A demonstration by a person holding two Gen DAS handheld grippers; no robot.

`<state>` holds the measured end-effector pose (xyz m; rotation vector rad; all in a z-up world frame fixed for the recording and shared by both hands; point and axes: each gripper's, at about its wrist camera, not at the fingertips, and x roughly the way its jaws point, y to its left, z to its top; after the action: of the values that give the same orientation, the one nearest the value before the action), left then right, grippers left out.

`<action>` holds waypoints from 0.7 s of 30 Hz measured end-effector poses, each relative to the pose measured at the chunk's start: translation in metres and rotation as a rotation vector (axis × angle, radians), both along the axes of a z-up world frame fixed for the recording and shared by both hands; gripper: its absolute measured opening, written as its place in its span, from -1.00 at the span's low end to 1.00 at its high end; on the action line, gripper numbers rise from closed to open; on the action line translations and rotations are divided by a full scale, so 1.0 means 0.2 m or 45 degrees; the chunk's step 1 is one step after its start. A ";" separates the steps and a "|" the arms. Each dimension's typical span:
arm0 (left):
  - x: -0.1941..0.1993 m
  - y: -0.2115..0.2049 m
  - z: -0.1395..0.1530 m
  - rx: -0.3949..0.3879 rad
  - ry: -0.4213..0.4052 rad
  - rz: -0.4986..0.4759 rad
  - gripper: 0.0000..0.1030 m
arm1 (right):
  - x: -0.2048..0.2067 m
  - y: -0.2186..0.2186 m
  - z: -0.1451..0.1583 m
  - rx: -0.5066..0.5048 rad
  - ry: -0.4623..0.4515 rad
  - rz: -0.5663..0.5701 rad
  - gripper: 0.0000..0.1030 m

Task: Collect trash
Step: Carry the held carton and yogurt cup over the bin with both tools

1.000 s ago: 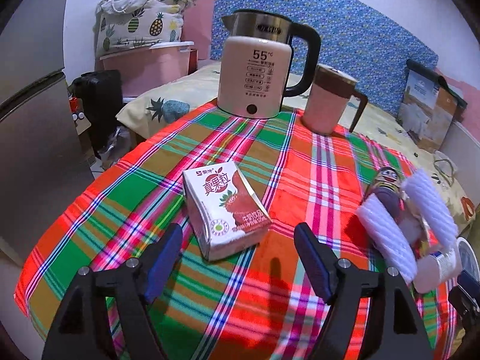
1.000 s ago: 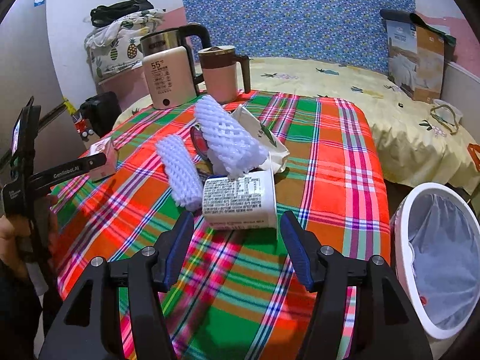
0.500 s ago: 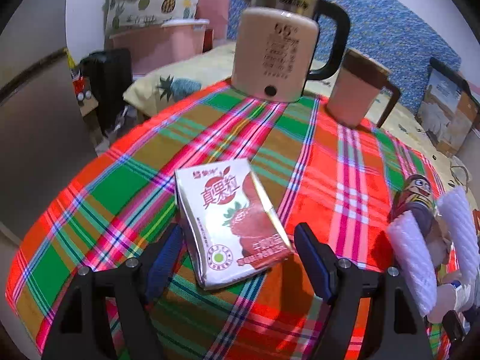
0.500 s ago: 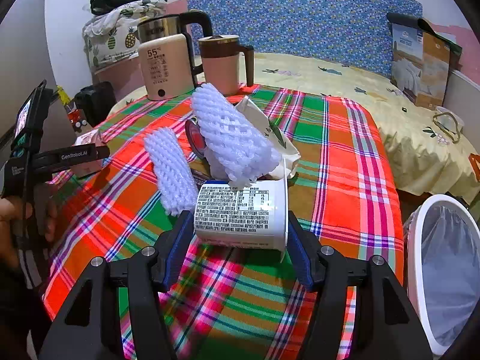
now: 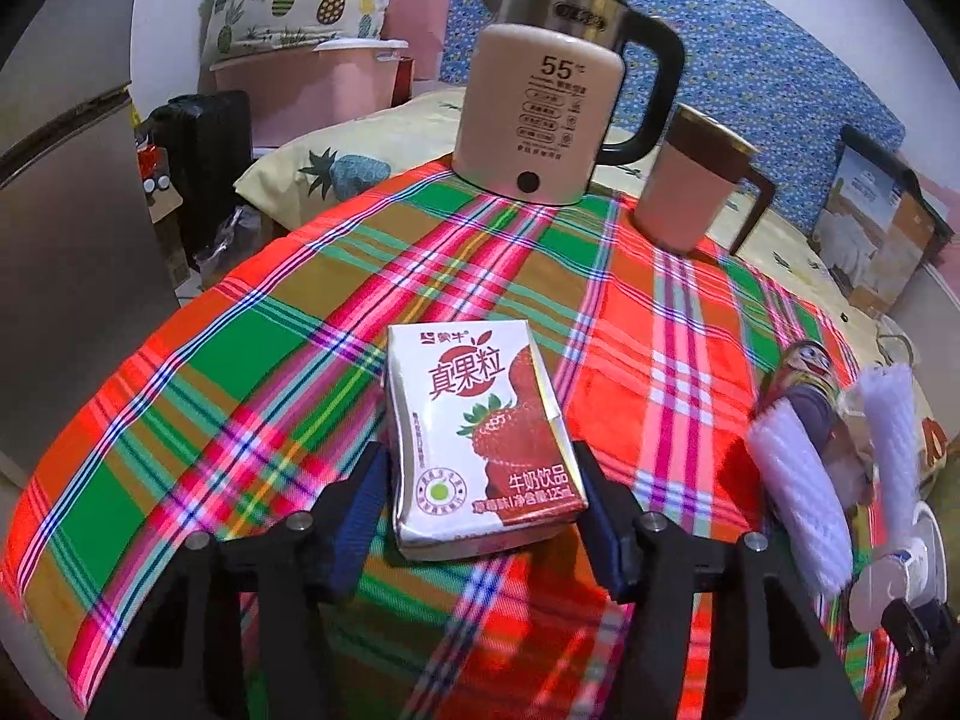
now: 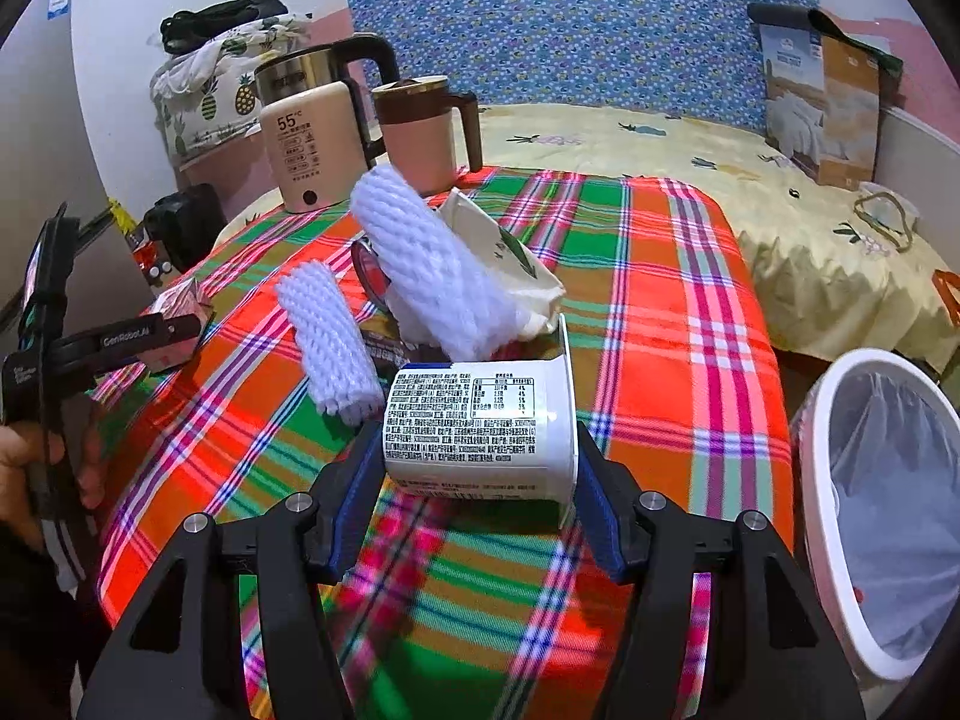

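Note:
A strawberry milk carton (image 5: 480, 438) lies on the plaid tablecloth (image 5: 288, 360). My left gripper (image 5: 480, 516) is open with its blue pads on either side of the carton's near end. A white yogurt cup (image 6: 480, 426) lies on its side. My right gripper (image 6: 477, 504) is open with its pads flanking the cup. Behind the cup lie two white foam nets (image 6: 330, 342), a crumpled white wrapper (image 6: 510, 258) and a dark packet. The pile also shows in the left wrist view (image 5: 798, 510).
A white bin with a clear liner (image 6: 882, 504) stands off the table's right edge. A kettle (image 5: 540, 114) and a pink mug (image 5: 690, 180) stand at the table's far side. A bed (image 6: 750, 180) lies beyond. A grey cabinet (image 5: 54, 240) is at left.
Both grippers have moved forward: the left now has the carton between its pads, the right has the yogurt cup between its pads. Neither has closed.

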<state>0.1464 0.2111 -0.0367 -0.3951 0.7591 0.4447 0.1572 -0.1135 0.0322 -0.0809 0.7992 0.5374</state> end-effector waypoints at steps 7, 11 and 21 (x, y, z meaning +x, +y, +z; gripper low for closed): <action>-0.08 -0.12 0.02 0.052 -0.005 -0.053 0.15 | -0.05 -0.08 0.01 0.023 0.010 -0.020 0.18; -0.13 -0.21 0.04 0.077 -0.011 -0.096 0.15 | -0.07 -0.11 0.02 0.034 0.008 -0.031 0.18; -0.23 -0.43 0.10 0.117 -0.035 -0.213 0.15 | -0.12 -0.18 0.05 0.067 -0.014 -0.057 0.17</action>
<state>0.0996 0.1243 -0.0175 -0.2485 0.7360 0.3149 0.1330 -0.1498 0.0429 -0.0171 0.7738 0.5151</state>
